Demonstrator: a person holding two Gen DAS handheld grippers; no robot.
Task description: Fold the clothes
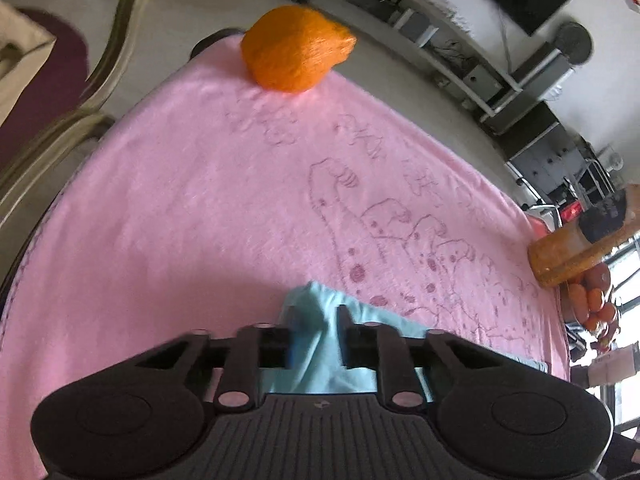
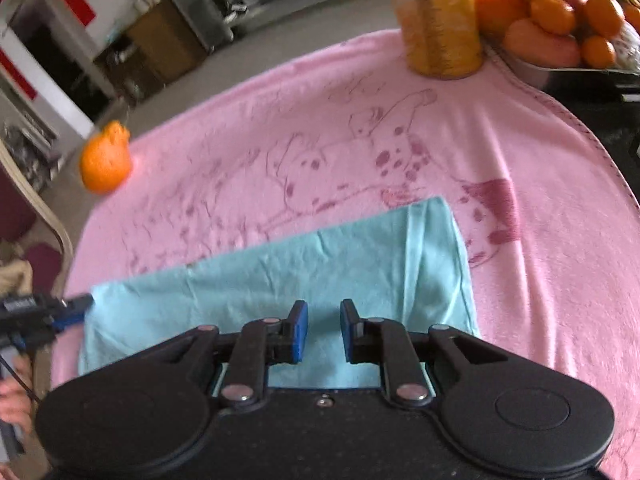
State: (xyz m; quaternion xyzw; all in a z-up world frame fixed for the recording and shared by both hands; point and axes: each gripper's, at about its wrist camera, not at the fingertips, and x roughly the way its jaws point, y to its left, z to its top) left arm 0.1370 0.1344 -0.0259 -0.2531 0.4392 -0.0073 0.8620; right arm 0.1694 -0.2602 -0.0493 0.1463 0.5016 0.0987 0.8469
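Note:
A light blue garment (image 2: 320, 264) lies folded on a pink blanket (image 2: 540, 200) that covers the table. My left gripper (image 1: 316, 332) is shut on a bunched corner of the garment (image 1: 320, 312) and holds it a little above the blanket. It also shows at the left edge of the right wrist view (image 2: 68, 308), at the garment's left corner. My right gripper (image 2: 324, 328) is open just above the near edge of the garment, with nothing between its fingers.
An orange fruit (image 1: 296, 48) sits at the far edge of the blanket. A yellow jar (image 2: 440, 20) and a bowl of oranges (image 2: 560, 20) stand at the far right. A chair (image 1: 60, 112) stands at the left.

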